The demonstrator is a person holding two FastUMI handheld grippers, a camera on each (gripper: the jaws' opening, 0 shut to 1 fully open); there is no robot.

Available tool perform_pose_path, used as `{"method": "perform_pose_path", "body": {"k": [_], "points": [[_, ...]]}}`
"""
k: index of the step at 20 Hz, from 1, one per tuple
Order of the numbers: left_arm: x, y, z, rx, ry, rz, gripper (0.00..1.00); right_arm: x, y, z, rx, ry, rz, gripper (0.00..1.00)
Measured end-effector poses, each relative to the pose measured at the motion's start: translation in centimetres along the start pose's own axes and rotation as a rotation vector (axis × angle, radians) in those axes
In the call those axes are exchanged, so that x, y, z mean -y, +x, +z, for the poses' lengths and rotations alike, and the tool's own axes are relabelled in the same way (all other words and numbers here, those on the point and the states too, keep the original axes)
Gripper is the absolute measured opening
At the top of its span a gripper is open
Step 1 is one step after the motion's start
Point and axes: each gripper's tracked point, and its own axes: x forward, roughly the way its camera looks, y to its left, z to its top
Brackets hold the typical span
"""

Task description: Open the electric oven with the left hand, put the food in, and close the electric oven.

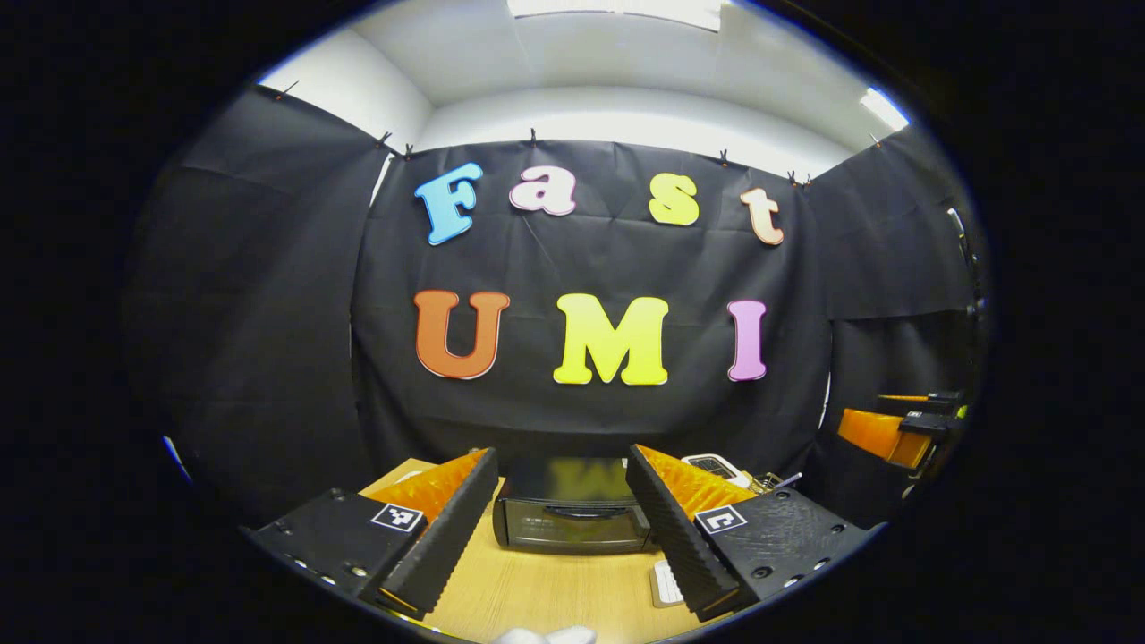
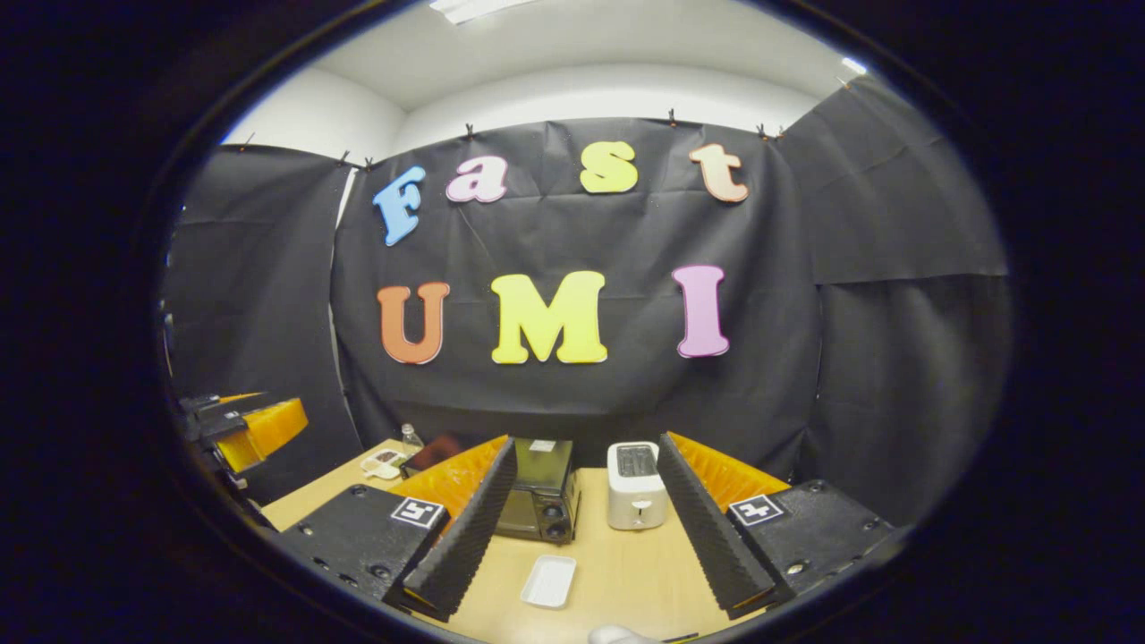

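Note:
The black electric oven (image 1: 572,514) stands on the wooden table (image 1: 537,595) with its glass door closed; in the right gripper view the oven (image 2: 541,492) shows partly behind my right gripper's left finger. My left gripper (image 1: 562,456) is open, held back from the oven, its fingers framing it. My right gripper (image 2: 588,443) is open too, with nothing between its fingers. A small white tray (image 2: 548,580) lies flat on the table in front of the oven; the same tray (image 1: 666,581) peeks out beside my left gripper's right finger. I cannot tell what it holds.
A white toaster (image 2: 637,483) stands right of the oven. A small bottle (image 2: 410,438) and a small packet (image 2: 385,462) sit at the table's far left corner. The other gripper (image 2: 246,425) hovers far left, off the table. Black cloth walls the booth.

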Motion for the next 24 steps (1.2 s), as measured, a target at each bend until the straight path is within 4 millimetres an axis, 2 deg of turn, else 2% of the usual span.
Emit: {"method": "perform_pose_path", "body": {"k": [1, 2, 5, 6, 7, 8, 9, 10, 11, 13, 14, 15, 18, 19, 20, 24], "points": [[-0.5, -0.6, 0.4, 0.007, 0.005, 0.009, 0.94, -0.2, -0.4, 0.1, 0.004, -0.005, -0.002, 0.9], [-0.5, -1.0, 0.7, 0.007, 0.011, 0.009, 0.94, -0.4, -0.6, 0.2, 0.009, -0.005, -0.006, 1.0], [-0.6, -1.8, 1.0, 0.006, 0.011, -0.003, 0.95, -0.8, -1.3, 0.4, 0.012, 0.001, -0.014, 1.0], [-0.9, -1.9, 0.8, -0.002, 0.013, 0.001, 0.94, -0.9, -1.5, 0.5, 0.012, 0.005, -0.018, 0.9], [-1.2, -1.5, 0.6, 0.003, 0.016, 0.002, 0.94, -0.8, -1.7, 0.6, 0.012, 0.008, -0.022, 0.9], [-1.4, -1.6, 0.6, -0.003, 0.022, 0.008, 0.94, -0.8, -1.8, 0.6, 0.01, 0.007, -0.026, 1.0], [-1.6, -1.7, 0.7, 0.002, 0.022, 0.004, 0.94, -0.6, -1.9, 0.6, 0.011, 0.005, -0.031, 0.9], [-1.5, -1.7, 0.7, -0.001, 0.024, 0.002, 0.94, -0.6, -2.0, 0.8, 0.013, 0.003, -0.034, 0.9], [-1.6, -1.7, 0.7, 0.005, 0.029, 0.002, 0.95, -0.6, -2.1, 0.9, 0.016, 0.0, -0.037, 1.0], [-1.6, -1.7, 0.8, 0.002, 0.031, -0.004, 0.94, -0.5, -2.4, 1.1, 0.019, -0.007, -0.049, 1.0], [-1.5, -1.7, 0.8, 0.002, 0.028, -0.008, 0.94, -0.6, -2.6, 1.4, 0.022, -0.009, -0.053, 0.9], [-1.5, -1.7, 0.8, 0.003, 0.026, -0.013, 0.94, -0.6, -2.7, 1.4, 0.024, -0.008, -0.056, 1.0], [-1.4, -1.6, 0.9, 0.006, 0.022, -0.023, 0.94, -0.5, -2.8, 1.6, 0.028, -0.01, -0.068, 1.0], [-1.3, -1.6, 1.1, 0.007, 0.018, -0.026, 0.95, -0.6, -3.0, 1.6, 0.029, -0.01, -0.071, 0.9], [-1.4, -1.8, 1.2, 0.009, 0.019, -0.026, 0.94, -0.7, -3.1, 1.8, 0.031, -0.008, -0.071, 1.0], [-1.3, -1.8, 1.0, 0.009, 0.03, -0.031, 0.94, -0.8, -3.5, 1.9, 0.031, -0.007, -0.075, 1.0]]}}
